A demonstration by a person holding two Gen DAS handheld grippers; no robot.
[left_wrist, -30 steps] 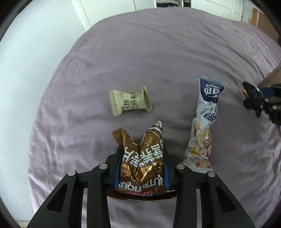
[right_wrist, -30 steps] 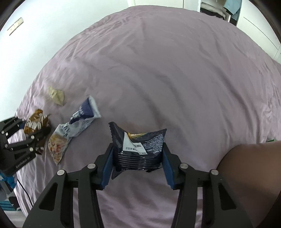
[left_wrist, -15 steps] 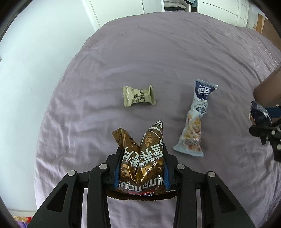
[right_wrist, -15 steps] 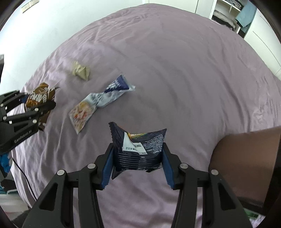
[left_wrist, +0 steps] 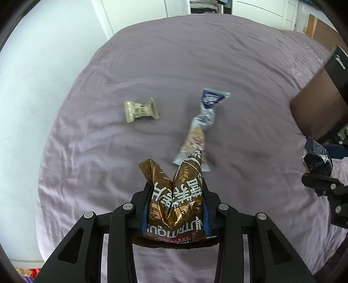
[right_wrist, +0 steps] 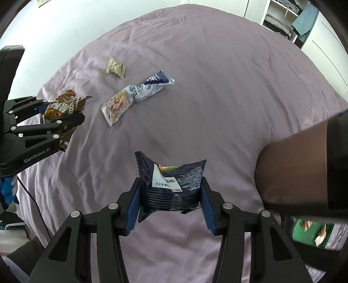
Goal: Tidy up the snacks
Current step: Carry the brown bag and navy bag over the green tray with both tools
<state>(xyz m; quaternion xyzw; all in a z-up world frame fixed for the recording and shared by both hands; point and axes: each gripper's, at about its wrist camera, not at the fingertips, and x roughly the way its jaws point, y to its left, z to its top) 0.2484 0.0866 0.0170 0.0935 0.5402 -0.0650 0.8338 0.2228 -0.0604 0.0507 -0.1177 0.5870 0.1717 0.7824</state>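
Note:
My left gripper is shut on a brown and gold snack pack and holds it above the purple bedsheet; this gripper and pack also show in the right wrist view. My right gripper is shut on a dark blue snack pack; it shows at the right edge of the left wrist view. A long blue and white snack bar and a small beige candy pack lie on the sheet ahead of both grippers.
A person's forearm crosses the right side. A green pack lies at the lower right. White wall and wardrobe doors border the bed. A cable hangs at the left edge.
Both grippers have lifted and pulled back while holding their packs. They have come closer together, and the bar and candy pack now sit farther ahead in both views.

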